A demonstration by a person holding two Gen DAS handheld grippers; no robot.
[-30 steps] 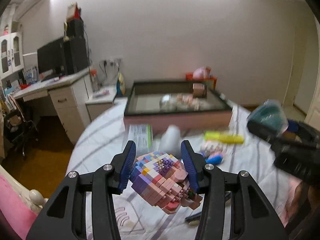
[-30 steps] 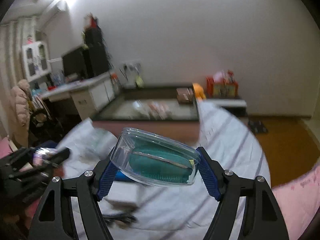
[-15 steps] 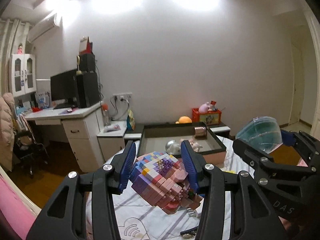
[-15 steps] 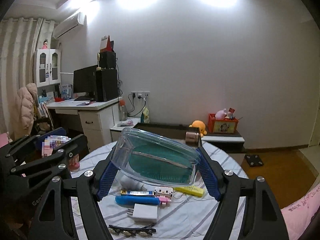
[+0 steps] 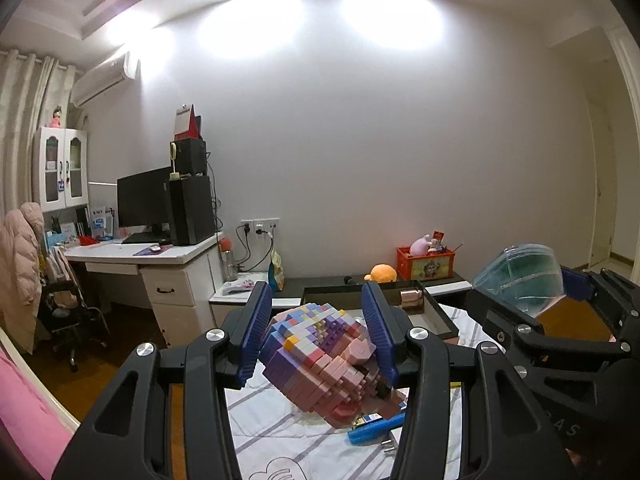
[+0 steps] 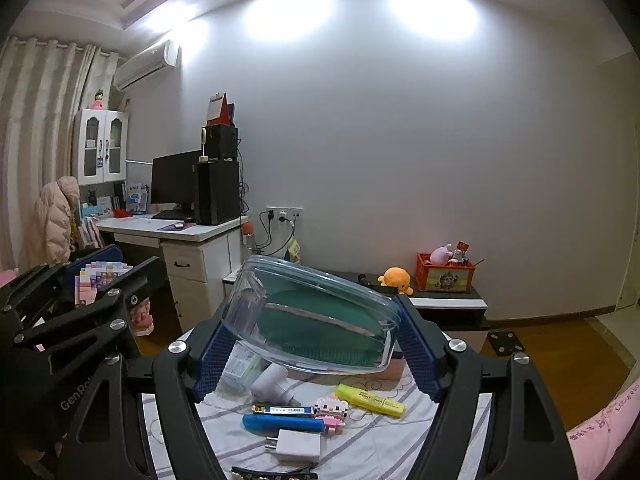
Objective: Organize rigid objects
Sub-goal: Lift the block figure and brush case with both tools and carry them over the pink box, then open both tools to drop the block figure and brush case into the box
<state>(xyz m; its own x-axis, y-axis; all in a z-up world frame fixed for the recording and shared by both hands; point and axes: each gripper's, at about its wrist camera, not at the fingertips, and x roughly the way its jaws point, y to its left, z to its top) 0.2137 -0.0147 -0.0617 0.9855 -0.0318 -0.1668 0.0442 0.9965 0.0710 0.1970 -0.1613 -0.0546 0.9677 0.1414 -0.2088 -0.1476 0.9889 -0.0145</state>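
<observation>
My left gripper (image 5: 316,336) is shut on a pink and purple block figure (image 5: 324,360), held in the air above the bed. Off to the right of that view, the right gripper (image 5: 532,304) carries the clear case. In the right wrist view my right gripper (image 6: 316,340) is shut on a clear plastic case (image 6: 312,324) with a teal comb inside, tilted down to the right. The left gripper (image 6: 100,280) with the block figure (image 6: 100,280) shows at the left edge there. A dark storage tray (image 5: 436,316) lies beyond the figure.
On the striped bedsheet (image 6: 372,440) lie a yellow highlighter (image 6: 370,400), a blue tube (image 6: 284,424), a white charger plug (image 6: 298,444), a small pink block toy (image 6: 332,412), a white bottle (image 6: 270,384) and a hair clip (image 6: 272,472). A white desk (image 5: 160,272) stands at left.
Both grippers have risen and tilted up with their objects still held, so the bed and tray have dropped lower in both views and the wall fills more of them.
</observation>
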